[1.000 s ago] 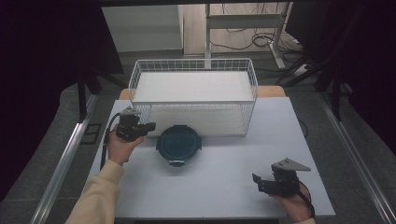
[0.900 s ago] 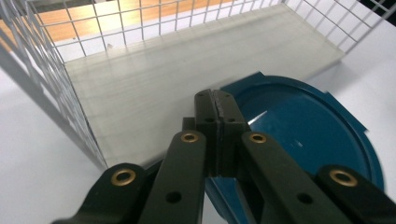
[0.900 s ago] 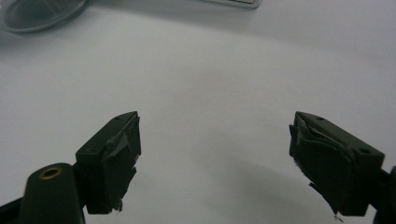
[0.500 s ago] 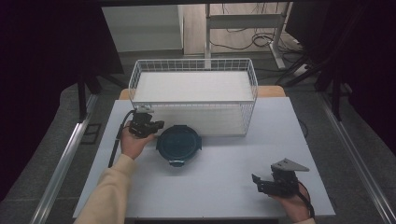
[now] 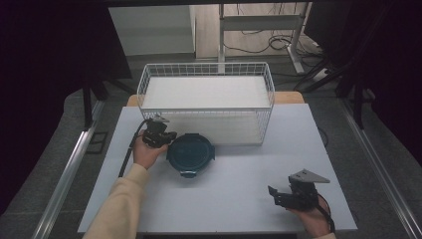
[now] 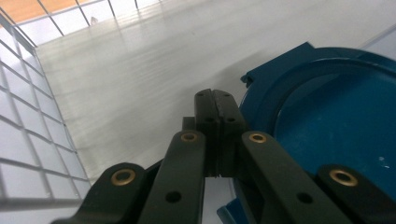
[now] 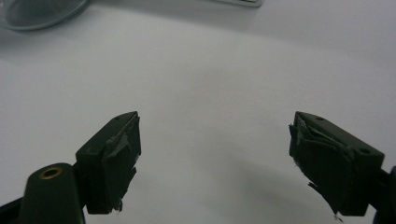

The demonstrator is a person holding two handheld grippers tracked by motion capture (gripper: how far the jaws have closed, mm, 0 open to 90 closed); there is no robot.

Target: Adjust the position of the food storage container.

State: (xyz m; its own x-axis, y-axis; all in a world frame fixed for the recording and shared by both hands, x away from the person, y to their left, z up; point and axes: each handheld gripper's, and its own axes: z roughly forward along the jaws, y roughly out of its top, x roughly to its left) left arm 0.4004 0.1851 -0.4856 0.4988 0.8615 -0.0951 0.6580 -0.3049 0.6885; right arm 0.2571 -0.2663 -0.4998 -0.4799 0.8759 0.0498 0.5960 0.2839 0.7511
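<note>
Grippers close in on a blue lid near the basket

Nearest the person, the right gripper (image 5: 286,195) rests low at the near right part of the white table (image 5: 239,199), held in a hand whose wrist comes in from the bottom edge. Its jaws are spread wide with nothing between them; the right gripper view shows bare tabletop between the two worn pads (image 7: 116,154). It sits well apart from the work, likely parked there so as to leave room and be ready when needed.

Farther in, the left sleeve (image 5: 119,204) reaches diagonally forward, and the left hand (image 5: 148,153) carries the left gripper (image 5: 169,137) to the left edge of the round blue lid (image 5: 190,154). The jaws are clenched tight on each other, gripping nothing; in the left gripper view they press flat together, tips just beside the lid's rim (image 6: 261,98) and one of its clip tabs. A closed tip angled down at the edge suggests a nudge or a push on the lid rather than a grasp, though contact cannot be told for sure.

The lid lies flat on the table, left of centre, just in front of the white wire basket (image 5: 206,107). The basket stands at the far side with its long side facing the person, so it is probably where the lid is meant to go.
</note>
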